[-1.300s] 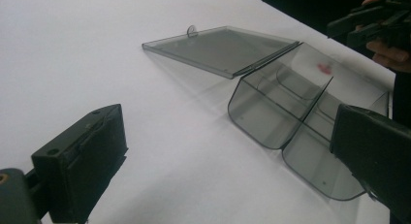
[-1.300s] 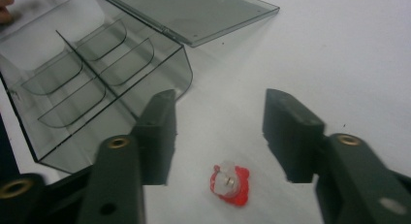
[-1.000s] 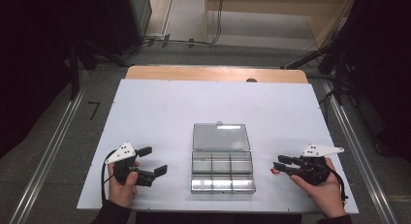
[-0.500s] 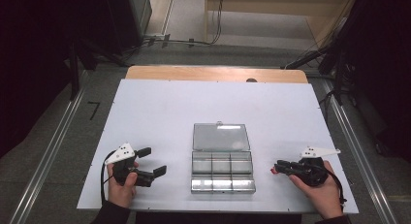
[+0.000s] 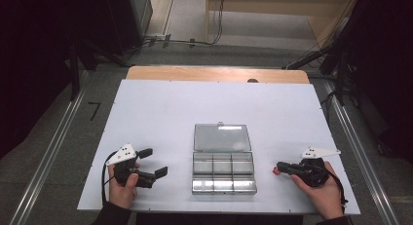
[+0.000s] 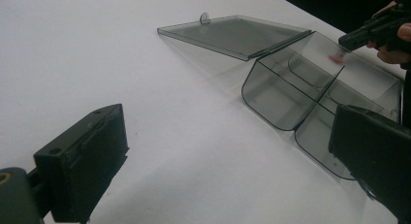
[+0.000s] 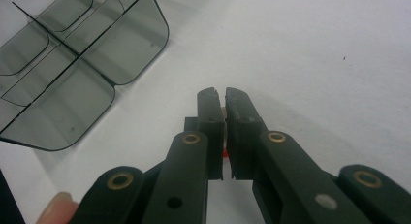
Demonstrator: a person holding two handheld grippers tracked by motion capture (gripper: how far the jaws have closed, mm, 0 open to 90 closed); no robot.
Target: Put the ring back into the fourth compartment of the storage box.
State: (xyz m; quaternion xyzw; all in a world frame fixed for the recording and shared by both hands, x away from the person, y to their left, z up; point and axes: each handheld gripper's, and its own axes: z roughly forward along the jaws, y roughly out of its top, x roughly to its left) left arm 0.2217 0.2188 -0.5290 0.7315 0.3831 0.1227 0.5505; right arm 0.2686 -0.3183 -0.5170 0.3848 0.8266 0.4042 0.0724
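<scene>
Now pinching a small red piece (image 5: 275,171) between the right gripper (image 5: 281,167) jaws, just closed on it, right of the open box (image 5: 222,186); lift straight, carry over a compartment, release low. Left gripper (image 5: 153,161) wide, holding nothing, waiting beside the box

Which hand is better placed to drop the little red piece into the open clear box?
Right. The right gripper has just closed its fingers on the small red piece, beside the open clear box. The left gripper rests open and empty on the box's other side.
</scene>
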